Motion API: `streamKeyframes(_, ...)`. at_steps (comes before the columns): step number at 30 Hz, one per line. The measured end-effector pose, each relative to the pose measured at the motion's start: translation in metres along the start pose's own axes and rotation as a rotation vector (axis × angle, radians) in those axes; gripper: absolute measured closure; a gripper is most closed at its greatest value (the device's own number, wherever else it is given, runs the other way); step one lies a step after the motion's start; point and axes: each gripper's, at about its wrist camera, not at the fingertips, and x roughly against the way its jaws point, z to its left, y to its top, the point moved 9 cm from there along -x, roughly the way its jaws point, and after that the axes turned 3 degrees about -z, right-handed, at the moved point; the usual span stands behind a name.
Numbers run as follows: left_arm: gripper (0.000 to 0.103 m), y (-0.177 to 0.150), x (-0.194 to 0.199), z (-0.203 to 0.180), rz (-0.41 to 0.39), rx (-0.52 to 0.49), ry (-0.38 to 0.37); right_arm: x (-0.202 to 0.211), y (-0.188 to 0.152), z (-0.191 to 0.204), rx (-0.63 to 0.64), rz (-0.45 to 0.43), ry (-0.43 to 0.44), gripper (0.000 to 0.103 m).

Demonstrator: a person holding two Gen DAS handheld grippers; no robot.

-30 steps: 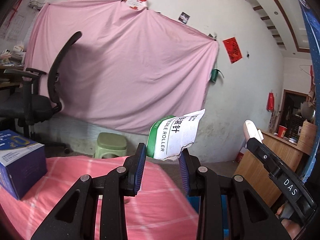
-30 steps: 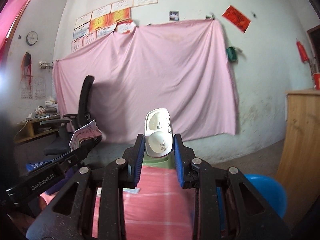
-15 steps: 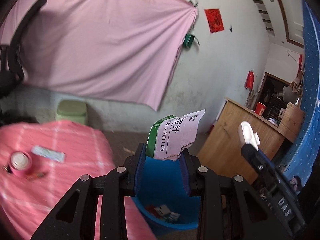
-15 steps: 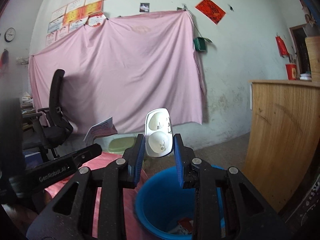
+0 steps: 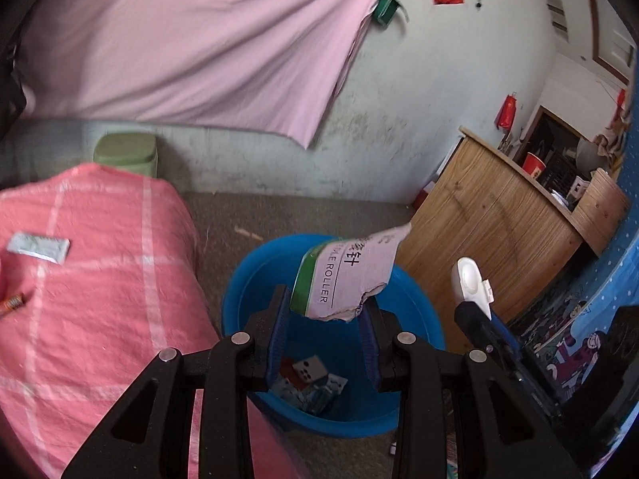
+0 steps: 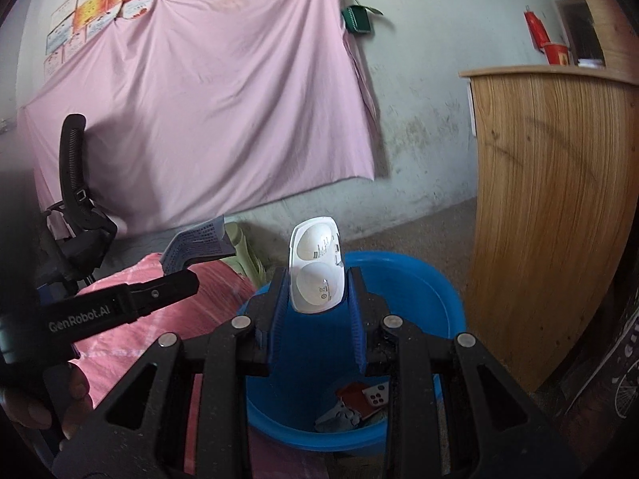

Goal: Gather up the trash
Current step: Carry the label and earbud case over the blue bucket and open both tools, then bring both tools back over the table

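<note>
My left gripper (image 5: 324, 321) is shut on a torn white-and-green paper wrapper (image 5: 347, 275) and holds it above the blue bin (image 5: 239, 291). My right gripper (image 6: 317, 299) is shut on a white plastic blister tray (image 6: 315, 267), also over the blue bin (image 6: 447, 303). Several scraps of trash (image 5: 309, 381) lie on the bin's bottom. In the right wrist view the left gripper (image 6: 175, 279) comes in from the left with the wrapper (image 6: 197, 243) in it. The right gripper with the white tray (image 5: 471, 283) shows at the right of the left wrist view.
A pink checked table cover (image 5: 100, 299) lies left of the bin, with a small silver packet (image 5: 38, 245) and a red-orange piece (image 5: 14, 302) on it. A wooden counter (image 6: 555, 207) stands right of the bin. A green stool (image 5: 126, 153) and an office chair (image 6: 78, 199) are behind.
Both grippers swung right and tilted down, from facing the pink sheet on the wall to hanging over the blue bin. Each keeps its piece of trash.
</note>
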Motion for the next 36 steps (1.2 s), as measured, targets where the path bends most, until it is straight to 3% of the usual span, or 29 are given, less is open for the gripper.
streamKeyframes(9, 0.071, -0.007, -0.006, 0.016, 0.063, 0.063, 0.022, -0.014, -0.011, -0.01, -0.027, 0.056, -0.013, 0.057)
streamKeyframes(19, 0.061, 0.004, 0.012, 0.021, 0.001, 0.058, 0.041, -0.006, -0.003, -0.01, -0.02, 0.04, -0.021, 0.053)
streamKeyframes(26, 0.04, 0.024, 0.054, 0.034, -0.116, 0.014, 0.08, 0.017, 0.023, 0.0, 0.006, -0.029, -0.015, 0.035)
streamKeyframes(30, 0.036, 0.034, 0.084, 0.049, -0.194, -0.012, 0.119, 0.029, 0.039, 0.015, 0.03, -0.072, -0.004, 0.022)
streamKeyframes(31, 0.031, 0.036, 0.092, 0.053, -0.21, -0.019, 0.134, 0.032, 0.041, 0.018, 0.035, -0.081, -0.002, 0.019)
streamKeyframes(32, 0.016, 0.038, 0.101, 0.059, -0.232, -0.025, 0.154, 0.035, 0.045, 0.022, 0.04, -0.093, 0.002, 0.013)
streamKeyframes(34, 0.002, 0.041, 0.121, 0.069, -0.304, -0.031, 0.201, 0.039, 0.05, 0.031, 0.049, -0.117, 0.015, 0.006)
streamKeyframes(36, 0.002, 0.044, 0.14, 0.079, -0.364, -0.03, 0.223, 0.043, 0.055, 0.043, 0.059, -0.138, 0.035, 0.0)
